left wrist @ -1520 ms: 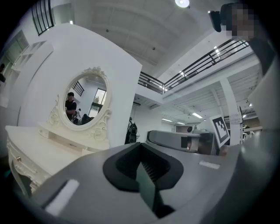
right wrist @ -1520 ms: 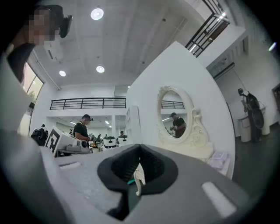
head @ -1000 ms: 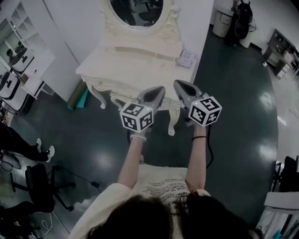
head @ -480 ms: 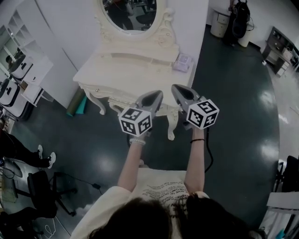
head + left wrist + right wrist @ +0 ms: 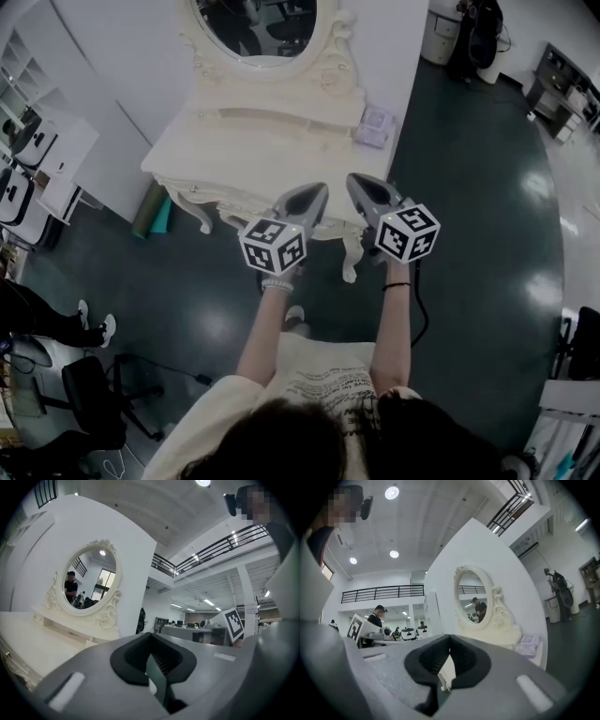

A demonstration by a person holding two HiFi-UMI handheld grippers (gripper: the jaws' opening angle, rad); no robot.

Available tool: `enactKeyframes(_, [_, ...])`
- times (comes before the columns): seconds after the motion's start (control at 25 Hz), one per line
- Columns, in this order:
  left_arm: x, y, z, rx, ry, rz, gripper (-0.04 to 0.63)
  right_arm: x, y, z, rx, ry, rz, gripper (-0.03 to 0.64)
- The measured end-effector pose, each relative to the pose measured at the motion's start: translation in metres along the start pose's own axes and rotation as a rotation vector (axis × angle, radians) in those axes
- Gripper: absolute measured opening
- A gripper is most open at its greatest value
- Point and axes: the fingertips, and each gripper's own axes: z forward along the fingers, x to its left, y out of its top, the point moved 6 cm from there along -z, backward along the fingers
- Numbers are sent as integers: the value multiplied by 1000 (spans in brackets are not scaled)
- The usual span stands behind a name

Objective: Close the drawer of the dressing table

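here the person stands at the near side of the dressing table (image 5: 234, 141), an arm stretched out on each side, both tools pointing level at its front. at the far left a rolled teal mat (image 5: 155, 208) leans by the table's left leg. the oval mirror (image 5: 258, 23) rises at the far edge of the top.

the left gripper (image 5: 317, 190) hovers over the near front edge, just left of the middle. in the left gripper view its jaws (image 5: 150, 637) meet at the tips with nothing pinched between them; only the cream table top shows through the gap below. between the two tools a strip of cream front shows, which i take to be the drawer (image 5: 333, 223). most of it lies hidden under the tools, so i cannot tell how far out it stands or whether either tip touches it.

the right gripper (image 5: 354, 178) sits just beside the left one, a little farther in, and its jaws (image 5: 450, 639) are likewise pressed together and empty. a small lilac packet (image 5: 375, 125) rests on the far right corner of the top, well clear of the work.

this looks like the approach, or the very start of the push. next, both closed tips need to bear flat on the drawer front and press evenly toward the mirror, so it slides in straight.
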Motion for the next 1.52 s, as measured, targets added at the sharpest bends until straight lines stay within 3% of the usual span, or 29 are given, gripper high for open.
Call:
enactKeyframes(0.24, [41,-4,10,44,-52,-28,5,-3,-16,36,6,-29,60,3])
enactKeyframes(0.84, [107,-18,18,107,-186,-84,5,4,-39,94,70,-142,39,3])
enactKeyframes(1.52, [140,-30,21,142,-258,-137,5,7,-60,113,85,-266,61,3])
